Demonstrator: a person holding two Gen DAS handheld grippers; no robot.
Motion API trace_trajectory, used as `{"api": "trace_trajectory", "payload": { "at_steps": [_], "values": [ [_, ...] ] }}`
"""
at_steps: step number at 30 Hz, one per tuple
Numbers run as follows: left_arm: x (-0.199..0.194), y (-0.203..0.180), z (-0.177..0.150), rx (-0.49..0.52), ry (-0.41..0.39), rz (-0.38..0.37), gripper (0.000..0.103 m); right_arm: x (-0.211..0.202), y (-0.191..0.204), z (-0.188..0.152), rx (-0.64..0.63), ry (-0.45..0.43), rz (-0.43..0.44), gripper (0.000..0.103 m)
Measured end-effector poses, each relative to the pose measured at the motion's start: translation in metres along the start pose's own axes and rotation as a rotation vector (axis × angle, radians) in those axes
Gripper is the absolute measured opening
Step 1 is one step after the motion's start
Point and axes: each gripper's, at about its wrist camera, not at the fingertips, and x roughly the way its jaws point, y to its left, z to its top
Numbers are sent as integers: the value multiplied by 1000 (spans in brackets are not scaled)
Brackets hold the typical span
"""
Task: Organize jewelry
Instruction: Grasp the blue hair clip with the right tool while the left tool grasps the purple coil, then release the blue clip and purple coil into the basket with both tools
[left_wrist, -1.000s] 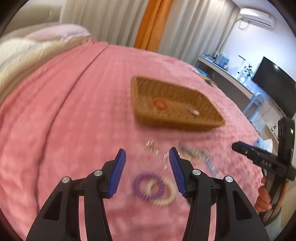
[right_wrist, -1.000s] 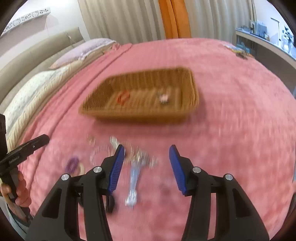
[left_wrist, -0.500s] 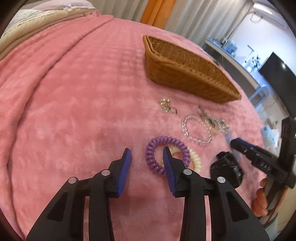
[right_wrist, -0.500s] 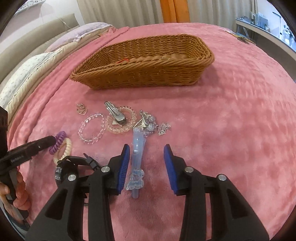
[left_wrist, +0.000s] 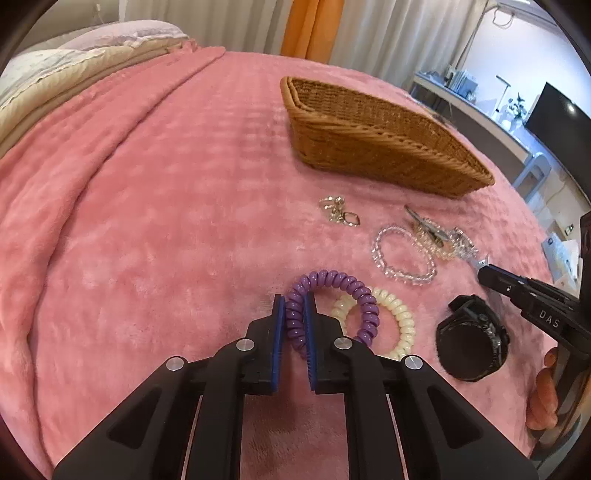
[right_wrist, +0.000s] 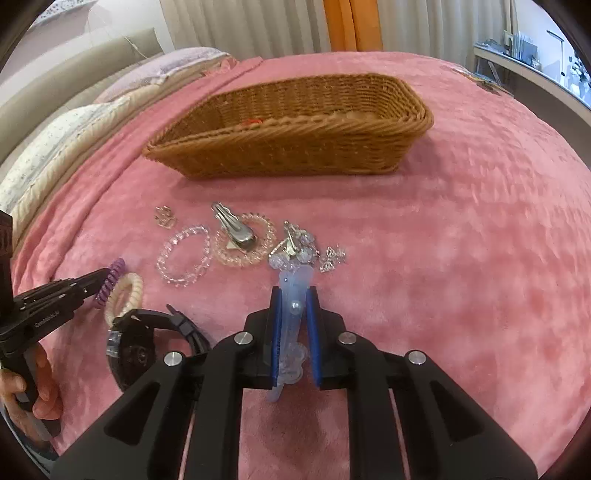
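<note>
My left gripper (left_wrist: 294, 317) is shut on the near side of a purple coil hair tie (left_wrist: 334, 295), which lies on the pink blanket against a cream coil hair tie (left_wrist: 397, 317). My right gripper (right_wrist: 294, 321) is shut on a pale blue hair clip (right_wrist: 293, 295) that lies lengthwise between its pads. A wicker basket (right_wrist: 295, 136) stands beyond both and also shows in the left wrist view (left_wrist: 376, 144); something orange-red (right_wrist: 254, 121) shows inside it.
On the blanket lie a black watch (left_wrist: 471, 343), a clear bead bracelet (right_wrist: 184, 254), a pinkish bracelet with a silver clip (right_wrist: 236, 229) on it, small gold rings (left_wrist: 338, 210) and silver charms (right_wrist: 314, 251). Pillows (right_wrist: 74, 125) lie at far left.
Both grippers came down to the blanket and closed. The left one closed on the purple hair tie, the right one on the blue clip.
</note>
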Motion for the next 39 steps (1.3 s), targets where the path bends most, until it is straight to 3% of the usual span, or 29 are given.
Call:
{"api": "trace_trajectory", "payload": {
  "at_steps": [5, 11, 16, 22, 27, 31, 39],
  "values": [
    [-19, -3, 5, -20, -60, -60, 8, -16, 1, 1, -2, -48, 32, 11],
    [-54, -28, 29, 36, -175, -94, 8, -49, 10, 20, -42, -123, 39, 11],
    [-72, -42, 63, 57, -261, -109, 8, -76, 21, 54, -100, -208, 40, 11],
    [-64, -54, 113, 38, -321, -96, 8, -76, 22, 110, -116, -268, 25, 11],
    [-37, -64, 149, 39, -328, -87, 9, -50, 12, 150, -88, -255, 35, 11],
    [-1, -70, 166, 49, -290, -66, 9, -9, 2, 173, -59, -186, 36, 11],
    [62, -73, 167, 62, -184, -33, 9, 59, -15, 175, 2, -23, 39, 11]
  ]
}}
